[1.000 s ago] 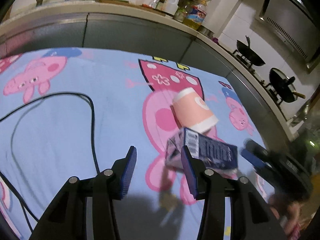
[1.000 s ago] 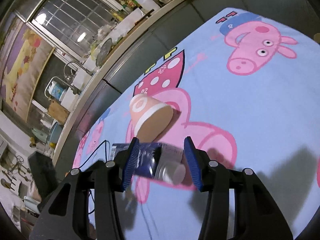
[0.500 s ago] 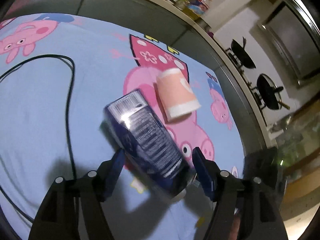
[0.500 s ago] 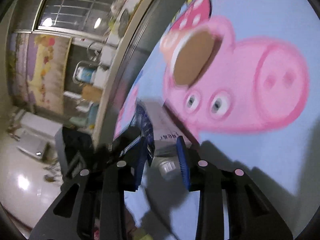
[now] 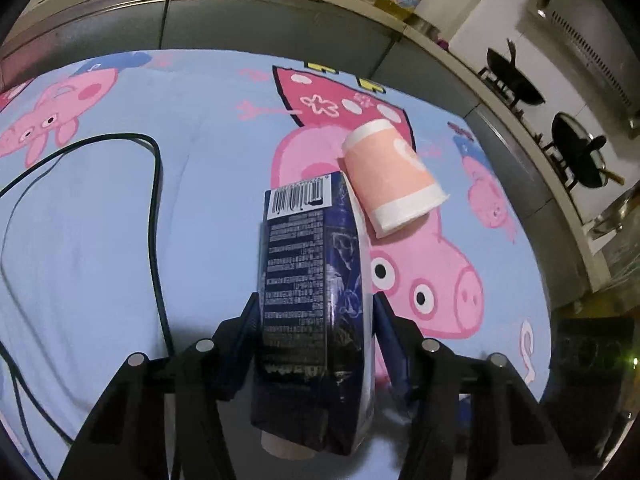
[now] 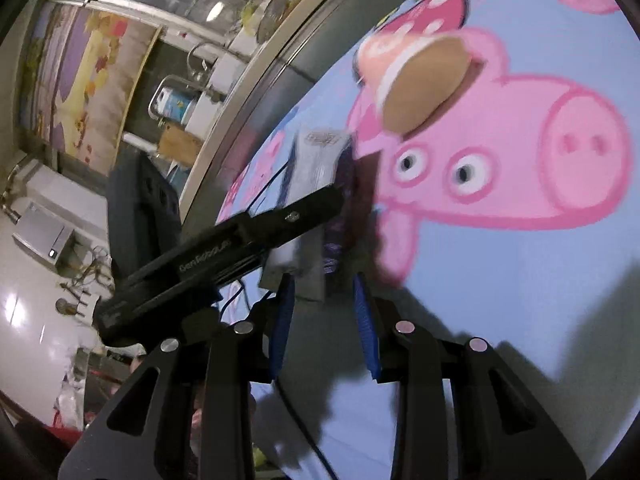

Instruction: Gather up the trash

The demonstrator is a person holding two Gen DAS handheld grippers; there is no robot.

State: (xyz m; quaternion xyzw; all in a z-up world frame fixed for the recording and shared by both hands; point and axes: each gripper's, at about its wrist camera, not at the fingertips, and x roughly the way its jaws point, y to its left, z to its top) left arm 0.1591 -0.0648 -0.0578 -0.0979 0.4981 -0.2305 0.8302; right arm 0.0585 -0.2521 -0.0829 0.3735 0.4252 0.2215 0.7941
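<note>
Your left gripper (image 5: 314, 312) has the dark blue carton (image 5: 310, 280) lengthwise between its fingers, barcode end pointing away from you toward the table. Both blue pads sit against the carton's long sides and the jaws are closing on it, so it is gripped there. The carton's near end with the round cap runs back past the pads toward your hand.

Your right gripper (image 6: 324, 308): its jaws stand part open and steady, with nothing pressed between the pads. The carton's pale end (image 6: 316, 152) sits just ahead of the fingertips, not between them. The left gripper's black finger crosses in front of your left pad, from the left edge toward the carton.

The pink paper cup (image 5: 394, 178) lies on its side on the cartoon-pig tablecloth (image 5: 120, 220), just beyond the carton's far end, rim toward the right. I can't tell whether the carton touches it. A black cable (image 5: 154, 184) loops on the cloth to the left, well apart from both.
</note>
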